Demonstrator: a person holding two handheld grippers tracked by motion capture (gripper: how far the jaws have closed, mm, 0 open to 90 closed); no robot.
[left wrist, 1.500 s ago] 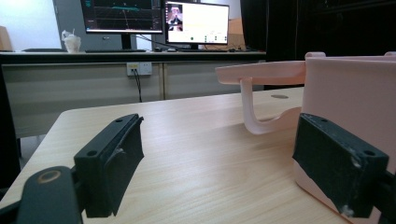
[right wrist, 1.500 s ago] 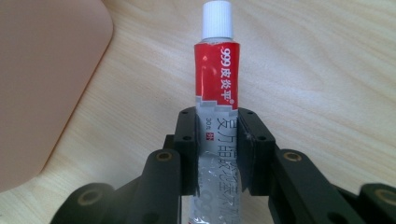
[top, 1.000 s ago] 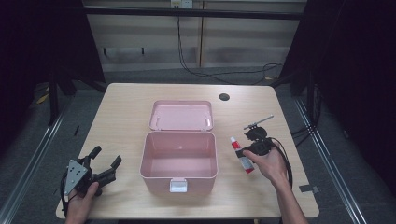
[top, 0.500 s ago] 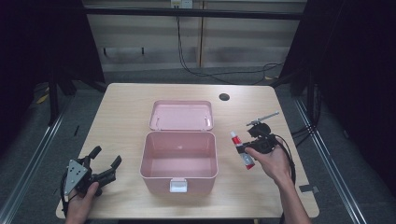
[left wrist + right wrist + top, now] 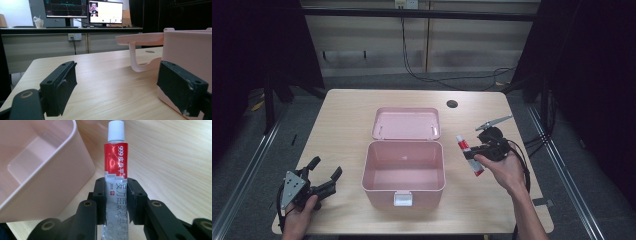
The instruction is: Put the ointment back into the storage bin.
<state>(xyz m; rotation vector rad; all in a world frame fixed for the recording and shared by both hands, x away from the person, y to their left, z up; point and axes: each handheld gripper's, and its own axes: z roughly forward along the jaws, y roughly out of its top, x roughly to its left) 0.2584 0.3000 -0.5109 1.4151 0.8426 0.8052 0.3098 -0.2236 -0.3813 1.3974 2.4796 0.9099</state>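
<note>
Right gripper (image 5: 116,202) clamps your tube (image 5: 115,172), cap forward | open pink box (image 5: 404,172) just left | left gripper (image 5: 314,182) wide, idle

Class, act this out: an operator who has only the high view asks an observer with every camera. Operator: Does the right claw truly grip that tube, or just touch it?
Observer: It grips it. In the right gripper view the right claw is shut on the tube, pads pressing both sides.
Operator: Which end points away from the claw?
Observer: The white ribbed cap; below it the tube is red with white printed characters.
Operator: What is the left claw doing?
Observer: In the left gripper view the left claw stands open with nothing between its pads, beside the pink box.
</note>
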